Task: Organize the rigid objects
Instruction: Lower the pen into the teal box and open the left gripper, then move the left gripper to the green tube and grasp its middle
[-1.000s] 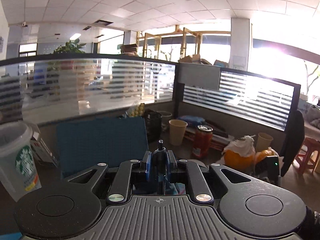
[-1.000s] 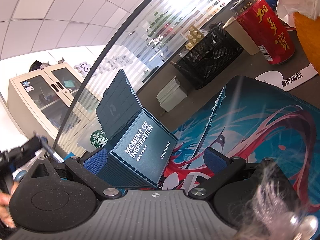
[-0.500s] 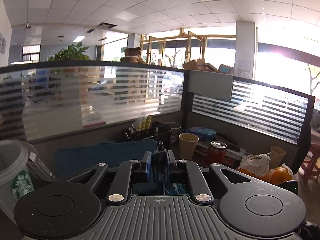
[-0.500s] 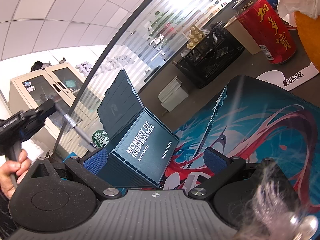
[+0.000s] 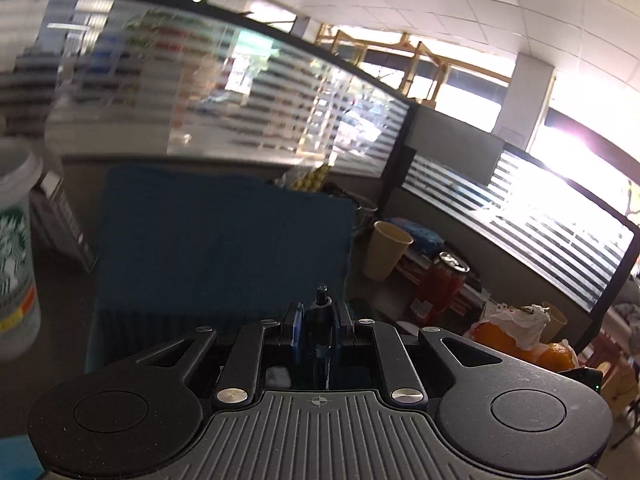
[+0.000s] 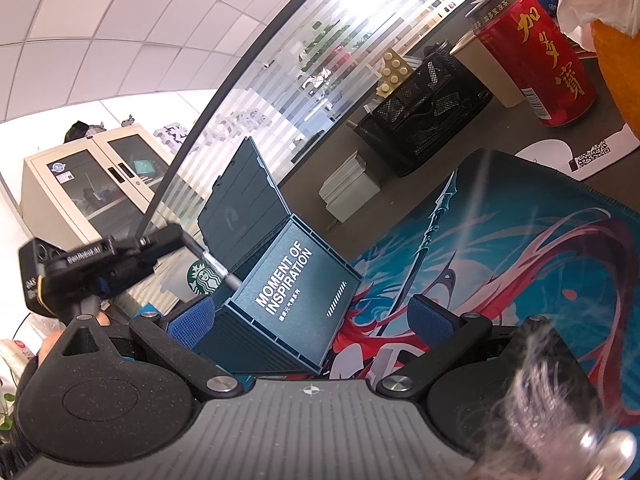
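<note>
- The left gripper (image 5: 316, 330) is pinching a dark pen (image 5: 320, 312) between its blue pads, the pen standing upright with its tip poking above the fingers.
- In the right wrist view the pen (image 6: 214, 267) reaches from the left gripper (image 6: 156, 242) down to the top edge of a dark blue box (image 6: 296, 300); whether it touches cannot be told.
- The box lies on a colourful mat (image 6: 520, 264) on the worktop (image 6: 480, 128), its lid (image 6: 240, 204) hinged open and standing up behind it.
- The right gripper (image 6: 310, 316) is spread wide, its fingers either side of the box's near corner, gripping nothing.
- Behind the box: a Starbucks cup (image 6: 202, 278), a black mesh basket (image 6: 424, 116) and a red can (image 6: 536, 56).
</note>
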Tool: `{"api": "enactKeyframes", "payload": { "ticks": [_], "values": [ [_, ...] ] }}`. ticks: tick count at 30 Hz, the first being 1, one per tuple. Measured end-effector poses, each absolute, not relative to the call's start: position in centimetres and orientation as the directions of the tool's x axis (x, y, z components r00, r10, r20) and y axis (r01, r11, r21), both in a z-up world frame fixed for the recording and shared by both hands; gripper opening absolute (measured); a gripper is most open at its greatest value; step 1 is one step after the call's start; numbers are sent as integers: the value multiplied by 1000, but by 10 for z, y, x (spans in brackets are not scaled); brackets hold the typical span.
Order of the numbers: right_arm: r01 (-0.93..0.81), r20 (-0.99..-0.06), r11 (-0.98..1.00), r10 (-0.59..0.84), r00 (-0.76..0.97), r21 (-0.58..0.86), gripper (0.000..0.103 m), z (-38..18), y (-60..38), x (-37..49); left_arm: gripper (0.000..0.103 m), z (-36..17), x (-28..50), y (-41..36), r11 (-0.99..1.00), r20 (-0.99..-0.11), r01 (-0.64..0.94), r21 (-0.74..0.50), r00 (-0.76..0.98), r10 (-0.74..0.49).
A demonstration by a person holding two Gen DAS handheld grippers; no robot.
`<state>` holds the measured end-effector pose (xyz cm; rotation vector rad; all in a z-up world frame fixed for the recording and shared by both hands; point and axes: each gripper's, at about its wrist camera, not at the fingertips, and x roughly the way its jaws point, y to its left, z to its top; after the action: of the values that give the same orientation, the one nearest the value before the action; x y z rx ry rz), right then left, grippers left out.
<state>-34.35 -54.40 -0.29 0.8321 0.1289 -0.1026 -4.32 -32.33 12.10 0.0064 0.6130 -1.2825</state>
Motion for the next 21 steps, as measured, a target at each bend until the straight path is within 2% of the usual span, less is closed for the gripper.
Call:
{"api": "enactKeyframes", "payload": {
  "ticks": [11, 15, 18, 20, 21],
  "values": [
    [141, -155, 668, -40, 987, 730, 103, -4, -542, -340, 13, 99, -9, -299, 424, -492, 832, -359, 217, -843],
    [140, -154, 668, -39, 987, 731, 103, -4, -543, -340, 14, 102, -20, -293, 420, -495, 862, -283, 244, -834],
    [140, -155, 668, -38, 987, 731, 103, -4, -543, -339, 20, 109, -38, -292, 338, -488, 911, -235, 190, -852],
    [141, -154, 668, -39, 987, 731, 103, -4, -542, -338, 33, 112, -52, -287, 270, -477, 942, -202, 146, -867],
    [141, -154, 668, -39, 987, 731, 103, -4, -543, -339, 52, 113, -61, -287, 227, -472, 958, -176, 121, -874]
  ]
}}
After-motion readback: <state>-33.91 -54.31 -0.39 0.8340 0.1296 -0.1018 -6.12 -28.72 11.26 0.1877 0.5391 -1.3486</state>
